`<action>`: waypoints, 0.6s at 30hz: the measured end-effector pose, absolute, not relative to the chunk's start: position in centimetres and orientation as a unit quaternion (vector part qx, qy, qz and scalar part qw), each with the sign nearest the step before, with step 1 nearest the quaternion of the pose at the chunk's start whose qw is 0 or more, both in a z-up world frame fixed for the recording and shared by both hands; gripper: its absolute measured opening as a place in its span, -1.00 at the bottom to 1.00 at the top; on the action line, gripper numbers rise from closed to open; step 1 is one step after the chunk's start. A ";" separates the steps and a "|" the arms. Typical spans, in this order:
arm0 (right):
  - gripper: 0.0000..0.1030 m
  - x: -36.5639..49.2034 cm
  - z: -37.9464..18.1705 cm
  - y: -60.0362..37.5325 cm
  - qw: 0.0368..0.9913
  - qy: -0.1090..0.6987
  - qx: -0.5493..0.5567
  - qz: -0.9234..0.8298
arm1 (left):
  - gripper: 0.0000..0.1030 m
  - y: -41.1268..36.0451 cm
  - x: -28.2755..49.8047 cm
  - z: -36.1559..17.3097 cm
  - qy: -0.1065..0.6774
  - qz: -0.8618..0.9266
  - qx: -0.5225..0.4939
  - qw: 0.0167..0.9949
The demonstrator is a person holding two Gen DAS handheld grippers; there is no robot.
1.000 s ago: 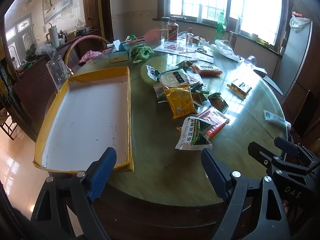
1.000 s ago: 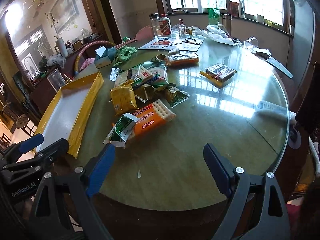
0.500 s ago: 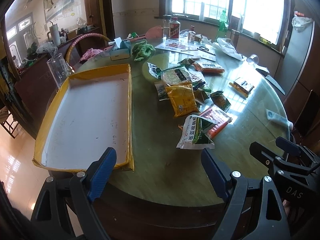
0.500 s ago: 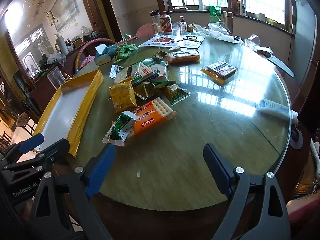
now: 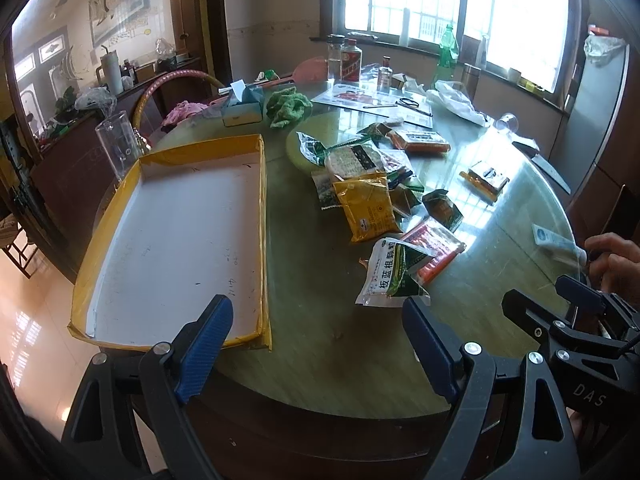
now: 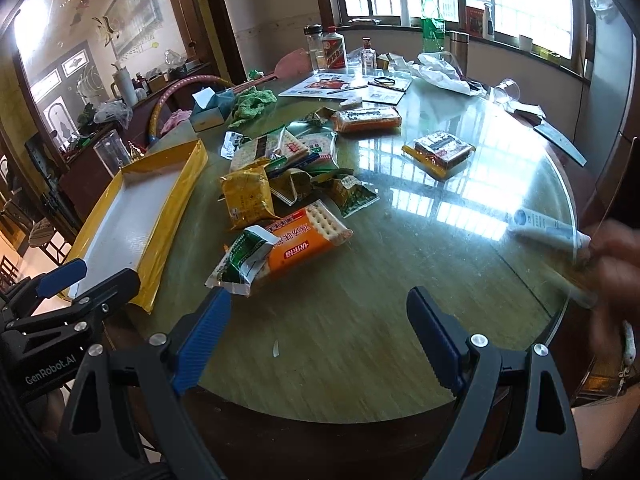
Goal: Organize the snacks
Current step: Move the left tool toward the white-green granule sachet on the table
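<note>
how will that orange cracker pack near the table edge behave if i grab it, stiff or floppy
The orange cracker pack looks boxy and flat-sided, so probably fairly stiff, though the crackers may crack under a hard squeeze. Its glossy wrapper could slip. The green-and-white pouch overlaps its near end and may drag along.

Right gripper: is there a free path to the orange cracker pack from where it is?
Probably yes. The right gripper is open and empty, with only bare table before it. The orange cracker pack lies ahead, slightly left, its near end under a green-white sachet.
</note>
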State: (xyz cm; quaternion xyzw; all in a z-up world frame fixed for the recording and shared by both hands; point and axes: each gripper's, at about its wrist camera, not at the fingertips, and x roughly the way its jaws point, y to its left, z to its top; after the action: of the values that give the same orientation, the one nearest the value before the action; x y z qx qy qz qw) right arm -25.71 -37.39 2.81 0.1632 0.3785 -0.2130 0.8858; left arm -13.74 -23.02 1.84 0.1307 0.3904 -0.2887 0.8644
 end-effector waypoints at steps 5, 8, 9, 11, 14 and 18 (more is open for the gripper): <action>0.74 -25.6 2.9 -37.2 0.884 0.384 0.156 -0.215 | 0.68 -23.0 -13.4 1.6 0.392 -0.286 0.133 0.864; 0.74 -25.6 2.9 -37.2 0.884 0.385 0.155 -0.217 | 0.68 -23.1 -13.4 1.6 0.392 -0.289 0.133 0.863; 0.74 -25.6 2.8 -37.2 0.884 0.384 0.157 -0.217 | 0.68 -23.2 -13.4 1.6 0.393 -0.290 0.134 0.862; 0.74 -25.6 2.7 -37.3 0.884 0.382 0.162 -0.216 | 0.68 -23.1 -13.5 1.7 0.391 -0.296 0.131 0.862; 0.74 -25.8 2.7 -37.5 0.887 0.375 0.166 -0.213 | 0.68 -23.2 -13.6 1.6 0.391 -0.298 0.135 0.861; 0.74 -26.6 2.8 -38.4 0.887 0.375 0.169 -0.209 | 0.68 -23.4 -13.8 1.5 0.390 -0.305 0.137 0.858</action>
State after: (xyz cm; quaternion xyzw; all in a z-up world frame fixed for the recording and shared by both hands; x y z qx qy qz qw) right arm -26.58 -38.40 2.75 0.1691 0.3751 -0.2088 0.8872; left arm -13.82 -23.44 1.53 0.1366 0.3904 -0.3051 0.8578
